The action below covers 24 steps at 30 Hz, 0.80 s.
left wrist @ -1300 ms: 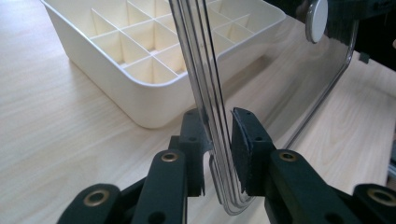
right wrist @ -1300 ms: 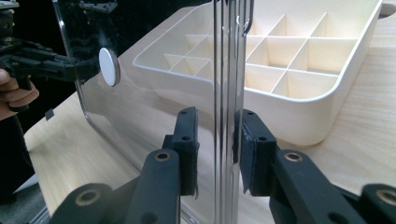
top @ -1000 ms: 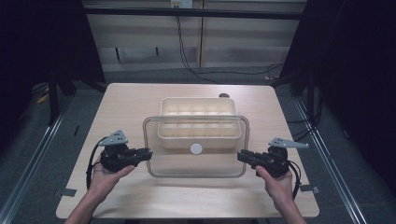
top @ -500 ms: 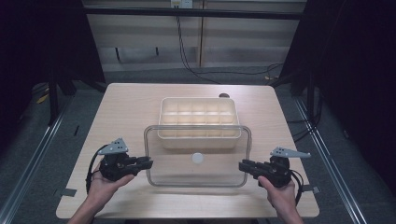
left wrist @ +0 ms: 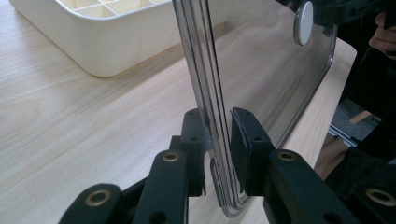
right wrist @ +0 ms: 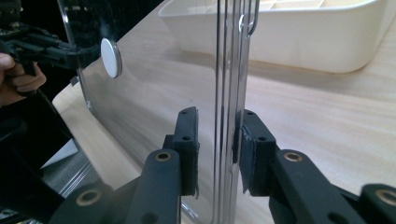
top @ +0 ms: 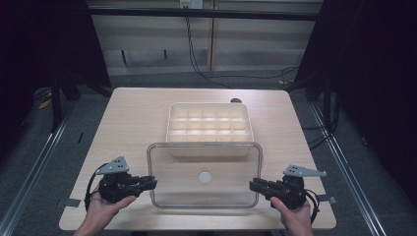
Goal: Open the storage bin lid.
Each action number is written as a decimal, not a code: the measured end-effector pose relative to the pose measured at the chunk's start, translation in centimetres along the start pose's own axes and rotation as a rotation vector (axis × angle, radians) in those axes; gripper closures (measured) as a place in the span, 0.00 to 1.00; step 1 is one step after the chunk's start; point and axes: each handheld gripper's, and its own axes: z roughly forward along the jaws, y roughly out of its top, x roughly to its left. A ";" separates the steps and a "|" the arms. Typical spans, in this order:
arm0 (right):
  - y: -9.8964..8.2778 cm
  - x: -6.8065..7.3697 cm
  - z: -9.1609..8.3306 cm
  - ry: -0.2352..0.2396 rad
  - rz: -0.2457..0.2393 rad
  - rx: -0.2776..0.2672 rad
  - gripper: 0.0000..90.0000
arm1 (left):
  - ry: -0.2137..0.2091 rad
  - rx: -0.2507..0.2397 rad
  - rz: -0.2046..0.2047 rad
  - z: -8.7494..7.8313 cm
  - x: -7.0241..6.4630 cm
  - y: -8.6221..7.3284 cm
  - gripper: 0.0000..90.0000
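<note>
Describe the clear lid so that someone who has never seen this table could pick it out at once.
On the light wooden table, look at the near half, in front of the cream compartment tray. The clear lid is a see-through rounded rectangle gripped at its left and right edges by two black tongs. Unlike the opaque tray, it is transparent, with one white round knob at its centre.

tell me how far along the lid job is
Done: the clear lid is off the cream divided tray, whose compartments lie open. In hand: the left hand-held gripper and the right hand-held gripper each clamp one short edge of the lid, holding it over the table in front of the tray, on the person's side. Left: probably setting the lid down and letting go.
</note>
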 end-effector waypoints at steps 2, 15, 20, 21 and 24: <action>-0.2 0.3 -0.2 -0.005 -0.004 -0.003 0.79 | -0.004 0.002 -0.005 0.0 -0.2 -0.2 0.84; -1.7 0.0 -0.2 -0.013 0.034 0.048 0.79 | 0.003 0.088 0.010 1.2 -0.7 -1.4 0.83; -1.9 -0.1 0.4 -0.041 0.033 0.081 0.77 | 0.006 0.086 0.024 1.4 -0.5 -1.4 0.82; -1.9 -0.1 0.5 -0.043 0.030 0.086 0.77 | 0.017 0.087 0.032 1.5 -0.5 -1.4 0.81; -1.9 -0.1 0.9 -0.057 0.020 0.099 0.77 | 0.035 0.102 0.049 1.8 -0.5 -1.5 0.76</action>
